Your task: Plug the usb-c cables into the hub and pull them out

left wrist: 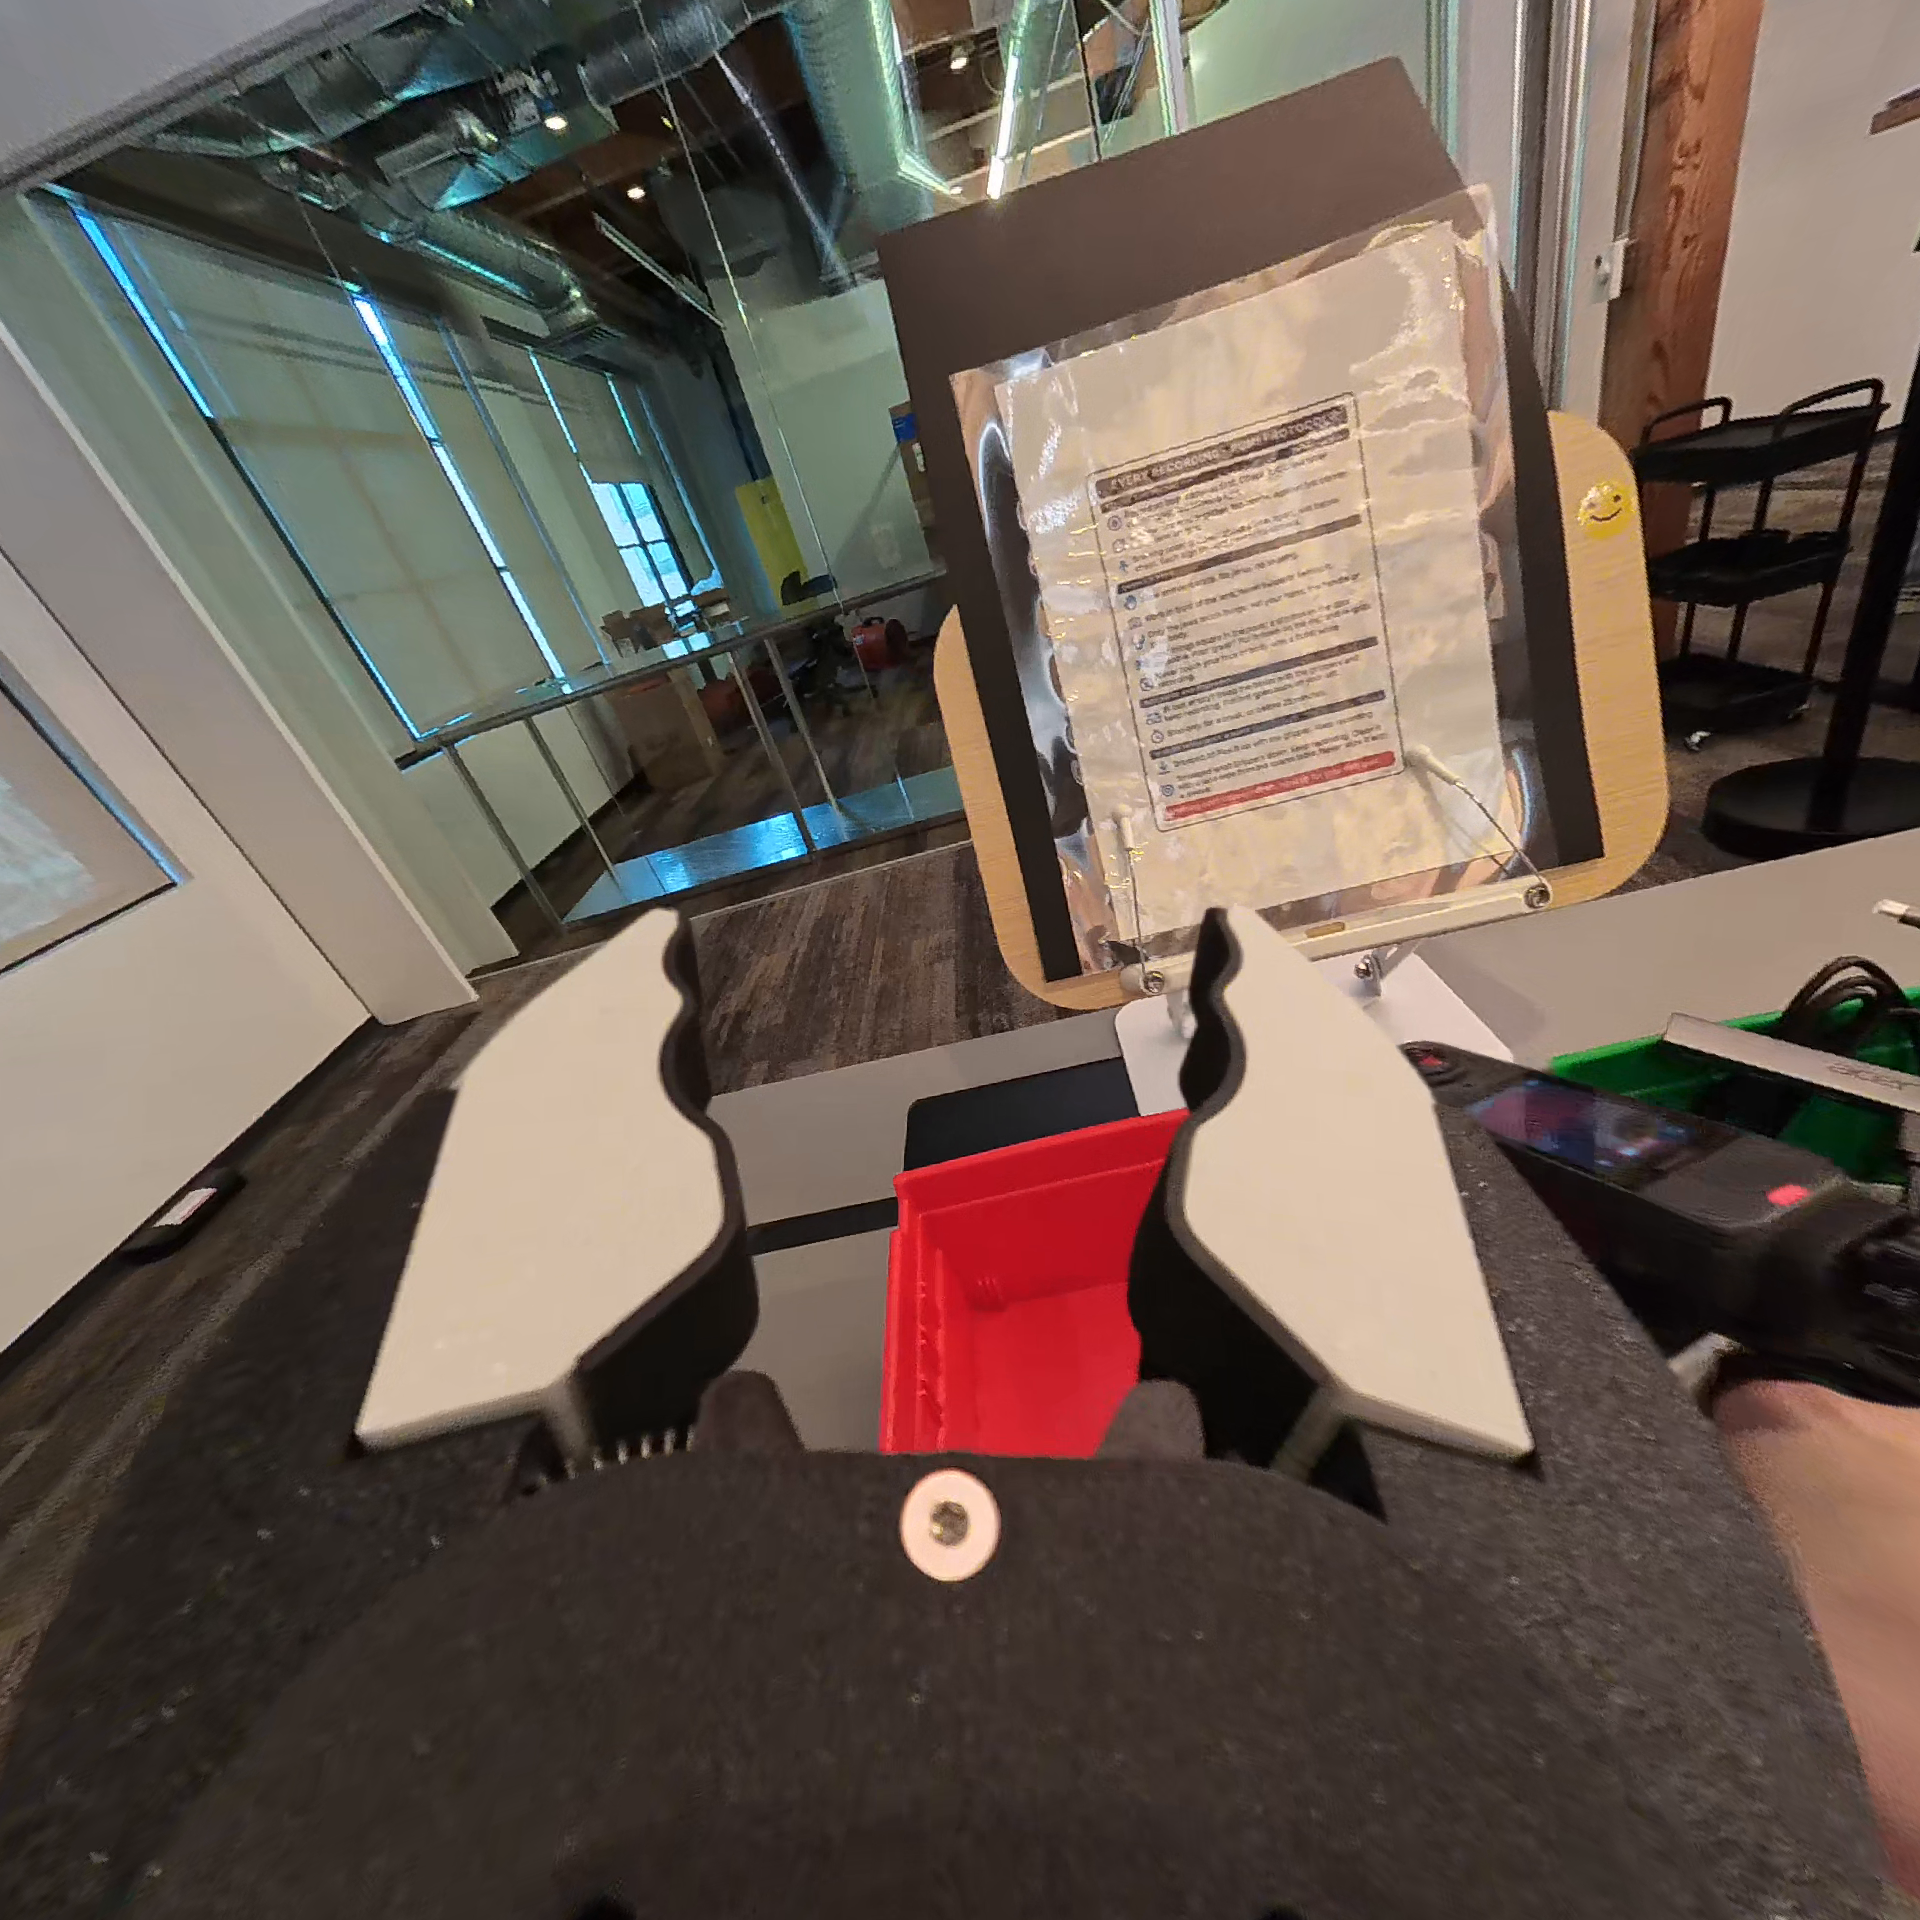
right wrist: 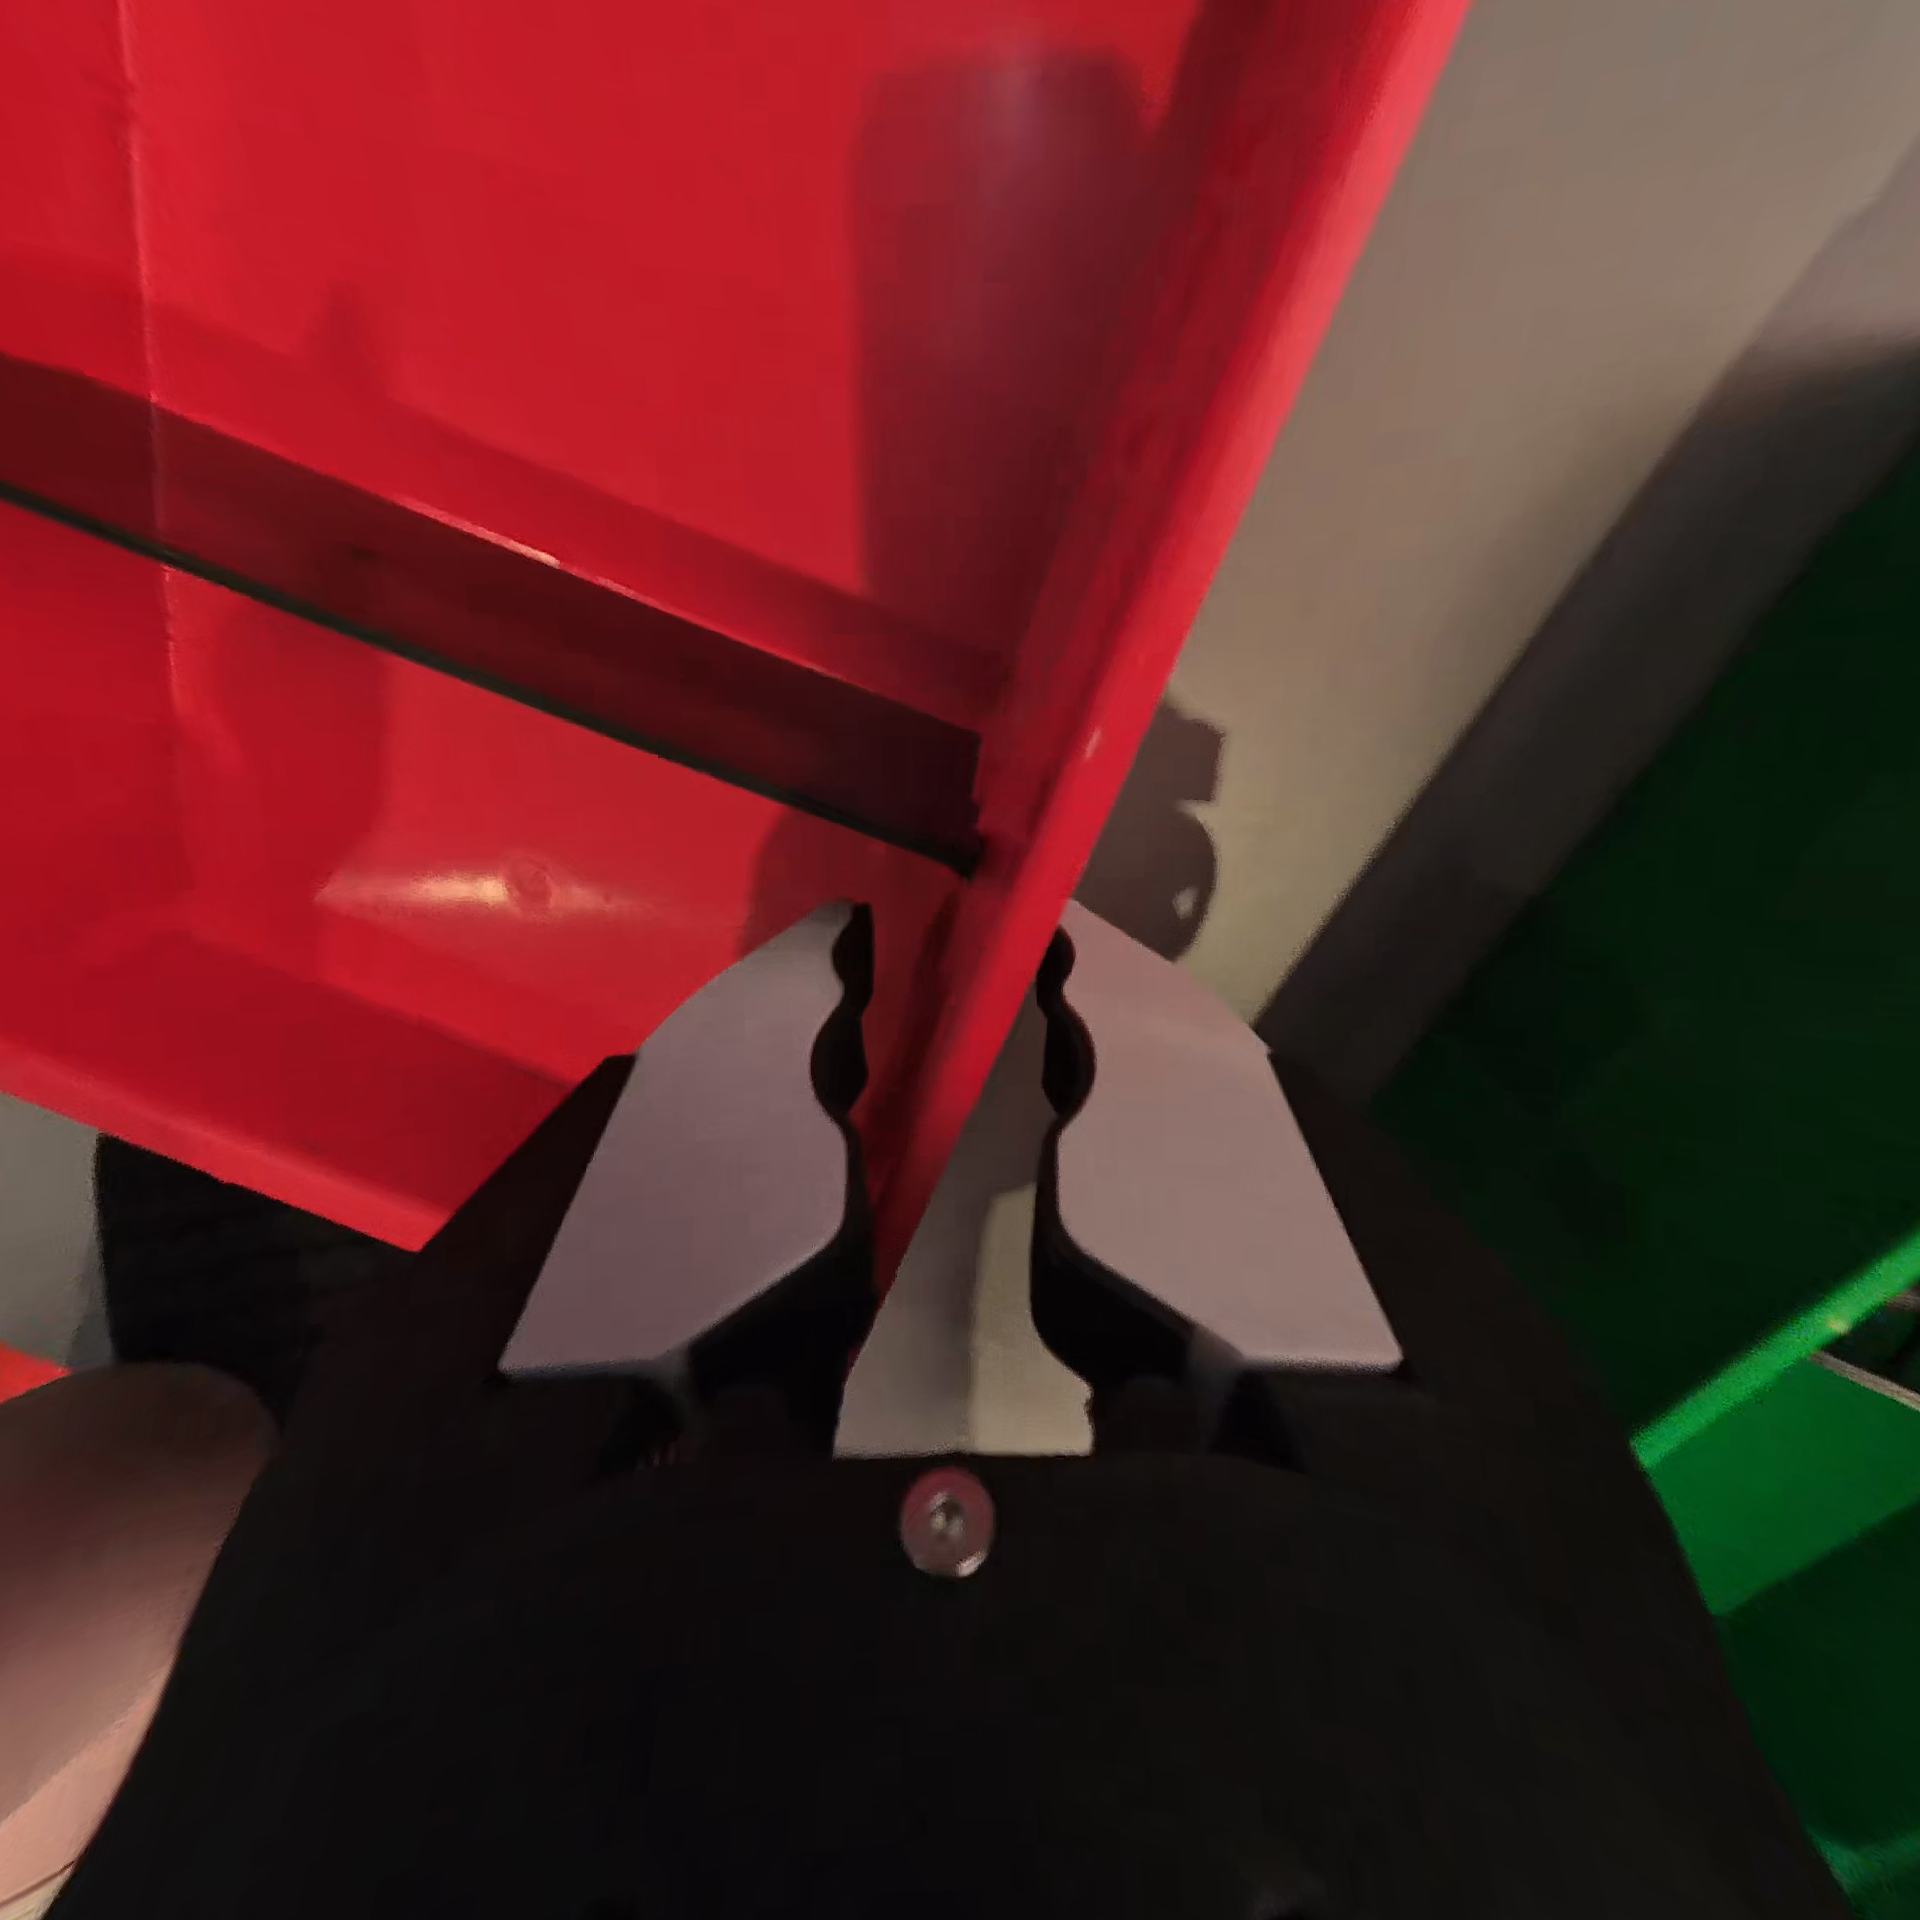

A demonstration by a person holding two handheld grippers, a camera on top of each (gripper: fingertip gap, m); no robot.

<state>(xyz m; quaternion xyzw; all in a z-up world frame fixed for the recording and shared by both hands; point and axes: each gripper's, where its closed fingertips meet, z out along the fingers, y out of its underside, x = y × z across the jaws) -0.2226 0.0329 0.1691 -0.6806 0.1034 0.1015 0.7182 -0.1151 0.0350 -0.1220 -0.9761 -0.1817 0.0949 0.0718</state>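
A red bin stands on the grey table right under my left gripper, which is open wide, empty and raised above it. My right gripper is closed on the red bin's right wall, one finger inside and one outside. The right gripper's body shows at the right of the left wrist view. A silver hub and black cables lie in a green bin at the far right. A white plug lies on the table behind it.
A wooden document stand with a laminated sheet stands at the table's far edge. The green bin sits just right of the red bin, with a strip of table between. A hand holds the right gripper. Glass walls and black carts lie beyond. Tip to tip, the grippers are about 30 cm apart.
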